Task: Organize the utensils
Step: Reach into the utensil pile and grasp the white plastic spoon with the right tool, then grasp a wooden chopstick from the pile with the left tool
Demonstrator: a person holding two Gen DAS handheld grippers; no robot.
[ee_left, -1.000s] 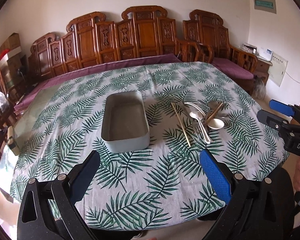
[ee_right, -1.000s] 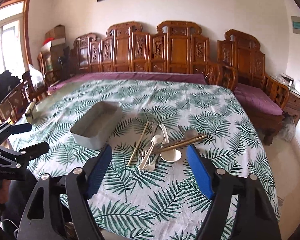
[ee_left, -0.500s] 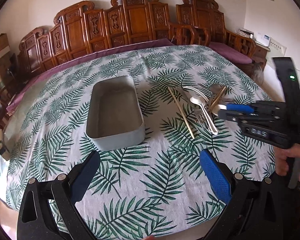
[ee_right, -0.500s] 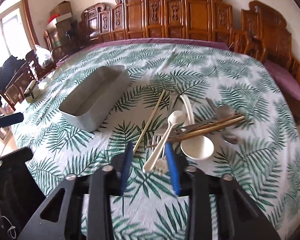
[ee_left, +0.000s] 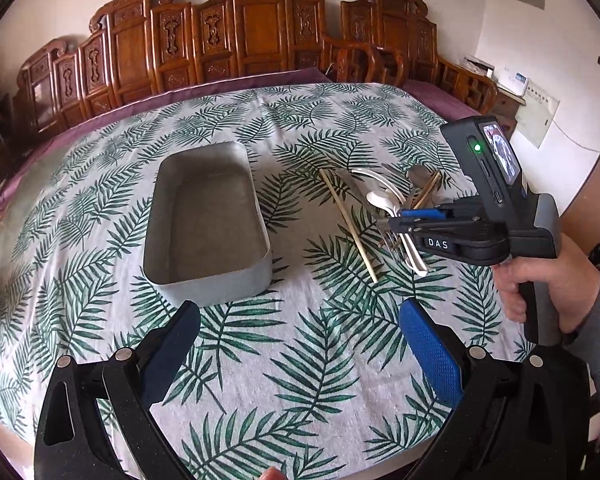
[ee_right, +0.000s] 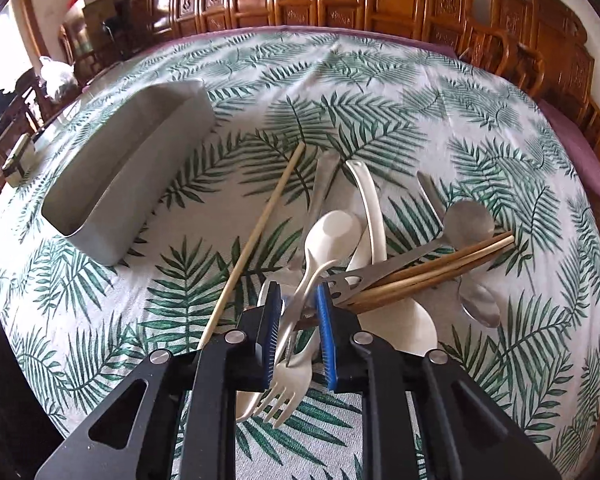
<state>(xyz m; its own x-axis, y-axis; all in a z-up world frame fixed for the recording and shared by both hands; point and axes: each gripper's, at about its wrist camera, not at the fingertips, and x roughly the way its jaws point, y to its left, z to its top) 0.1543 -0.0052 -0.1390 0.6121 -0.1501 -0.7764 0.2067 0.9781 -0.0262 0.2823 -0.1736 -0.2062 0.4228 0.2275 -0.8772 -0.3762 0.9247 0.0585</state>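
The right gripper pointed steeply down, its blue-padded jaws closing with cutlery handles between them — a bare hand in a grey sleeve gripped its handle. The left gripper hung low, jaws spread wide.

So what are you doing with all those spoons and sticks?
A person is tidying a pile of utensils on the leafy tablecloth. The right gripper is closing its fingers around a cream fork in the pile. The left gripper hangs open near the empty grey tray.
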